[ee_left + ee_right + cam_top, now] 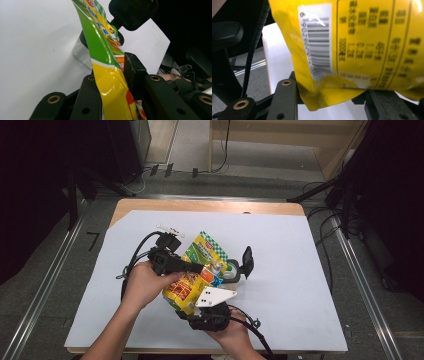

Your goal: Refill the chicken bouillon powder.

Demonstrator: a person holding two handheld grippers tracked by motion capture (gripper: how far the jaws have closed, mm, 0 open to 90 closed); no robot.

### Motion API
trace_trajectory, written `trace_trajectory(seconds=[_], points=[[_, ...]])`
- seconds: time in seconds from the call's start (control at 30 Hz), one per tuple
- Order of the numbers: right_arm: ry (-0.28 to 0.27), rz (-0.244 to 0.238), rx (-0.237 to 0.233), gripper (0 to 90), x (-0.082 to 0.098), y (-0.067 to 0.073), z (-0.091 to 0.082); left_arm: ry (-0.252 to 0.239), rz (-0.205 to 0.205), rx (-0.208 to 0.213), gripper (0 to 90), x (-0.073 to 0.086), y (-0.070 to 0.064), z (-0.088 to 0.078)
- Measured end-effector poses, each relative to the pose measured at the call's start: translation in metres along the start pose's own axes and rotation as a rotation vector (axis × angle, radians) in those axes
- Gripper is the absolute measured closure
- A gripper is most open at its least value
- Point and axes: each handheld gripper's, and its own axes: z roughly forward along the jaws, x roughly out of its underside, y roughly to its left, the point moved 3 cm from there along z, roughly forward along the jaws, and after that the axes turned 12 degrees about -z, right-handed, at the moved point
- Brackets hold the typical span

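Note:
A yellow and green snack bag [197, 272] is held up over the middle of the table between both grippers. My left gripper [196, 268] comes in from the left and is shut on the bag's side; in the left gripper view the bag [107, 75] stands edge-on, pinched between the two black jaws. My right gripper [202, 304], with its grey plate on top, reaches in from below and is shut on the bag's bottom end. In the right gripper view the bag's yellow back with its barcode [319, 45] sits between the jaws.
A clear jar [233, 273] with an open black hinged lid [247, 259] stands just right of the bag, and also appears behind the bag [80, 52]. A small white object [167, 227] lies farther back. A white sheet [290, 270] covers the wooden table [210, 205].

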Motion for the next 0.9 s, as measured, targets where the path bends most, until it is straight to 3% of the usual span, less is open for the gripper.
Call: trace_trajectory(seconds=[0.27,0.43,0.6,0.73,0.9], points=[[-0.001,0.031,-0.018,60.4,-0.0037,-0.0013,0.0027,-0.015,-0.012,-0.011,74.4,-0.0011,-0.0006,-0.0014],[-0.014,0.045,-0.020,60.7,-0.0053,-0.0032,0.0029,0.001,-0.020,-0.006,69.8,-0.0009,-0.0033,-0.0022],[-0.036,0.101,-0.034,61.0,-0.0063,-0.0079,0.0013,0.028,-0.025,-0.033,62.8,-0.0001,-0.0072,0.0020],[-0.024,0.088,-0.018,60.9,-0.0066,-0.0084,0.0003,0.026,-0.028,-0.035,65.5,-0.0005,-0.0066,0.0028],[-0.004,0.086,-0.043,59.7,-0.0092,-0.0075,0.0034,0.017,-0.035,-0.067,69.4,-0.0009,-0.0065,0.0022]])
